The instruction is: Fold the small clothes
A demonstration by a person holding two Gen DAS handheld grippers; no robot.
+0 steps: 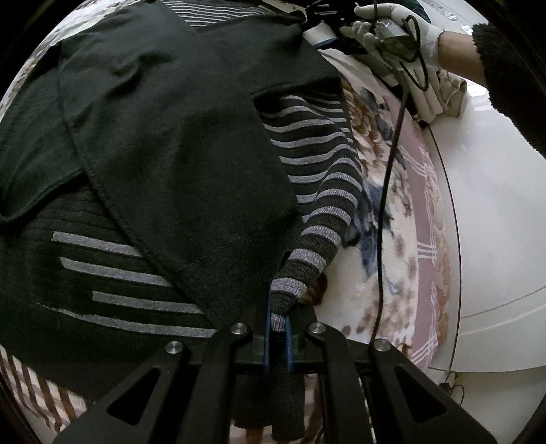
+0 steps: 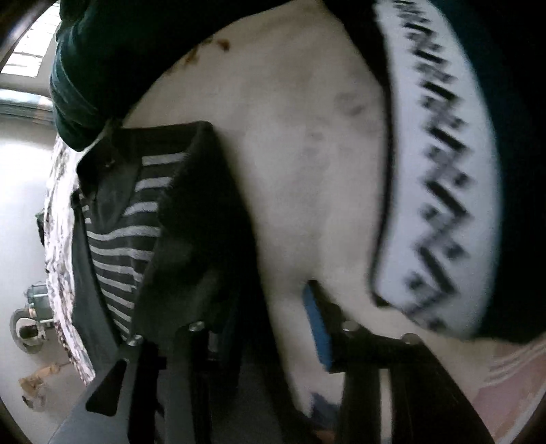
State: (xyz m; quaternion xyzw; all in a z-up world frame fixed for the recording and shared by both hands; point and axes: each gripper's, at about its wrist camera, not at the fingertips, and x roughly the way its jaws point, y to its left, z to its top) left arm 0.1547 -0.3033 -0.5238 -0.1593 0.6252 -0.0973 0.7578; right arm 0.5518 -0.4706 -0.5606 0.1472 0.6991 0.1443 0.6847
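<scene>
A dark sweater (image 1: 163, 136) with grey stripes lies on a floral blanket (image 1: 402, 218). My left gripper (image 1: 278, 324) is shut on the end of its striped sleeve (image 1: 317, 232), and the cuff hangs through the blue pads toward the camera. In the left wrist view the right gripper (image 1: 327, 30) is at the sweater's far edge, held by a white-gloved hand (image 1: 402, 30). In the right wrist view my right gripper (image 2: 269, 328) stands open, its blue pad (image 2: 317, 328) over the pale blanket (image 2: 290, 153); the sweater (image 2: 143, 218) lies over its left finger. The view is blurred.
A white and black patterned garment (image 2: 440, 191) lies to the right of the right gripper. A cable (image 1: 385, 205) runs across the blanket. A white glossy surface (image 1: 494, 205) borders the blanket on the right. Folded pale cloth (image 1: 443, 95) sits at its far end.
</scene>
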